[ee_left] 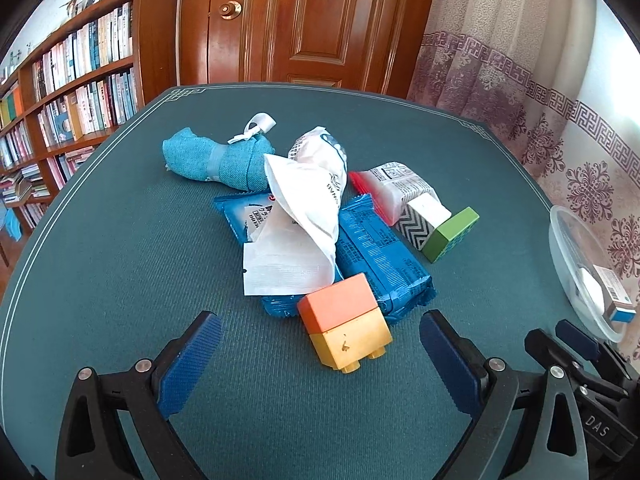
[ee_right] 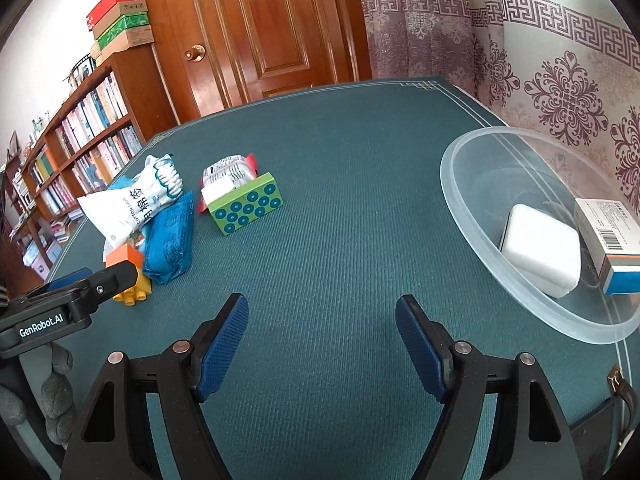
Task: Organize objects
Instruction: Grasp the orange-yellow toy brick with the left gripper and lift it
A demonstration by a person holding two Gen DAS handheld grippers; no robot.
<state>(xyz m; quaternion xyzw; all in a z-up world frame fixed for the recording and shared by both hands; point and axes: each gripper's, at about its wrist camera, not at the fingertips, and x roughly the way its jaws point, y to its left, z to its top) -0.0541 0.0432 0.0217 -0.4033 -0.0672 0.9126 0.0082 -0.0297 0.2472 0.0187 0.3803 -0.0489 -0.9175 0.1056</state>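
Only the left wrist view shows the rolled blue towel (ee_left: 218, 158) behind the pile on the green counter (ee_left: 120, 260); the right shows the clear bowl (ee_right: 480, 152) whole, holding a white block (ee_right: 540, 250) and a barcoded box (ee_right: 612, 236). The left hand-held gripper (ee_left: 320, 354), marked "GenRobot.AI", spreads around an orange-yellow brick (ee_left: 346, 326); the right hand-held gripper (ee_right: 322, 344) gapes empty beside the bowl.

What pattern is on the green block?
Blue-teal ringed dots on the green block, clearest in the right wrist view.
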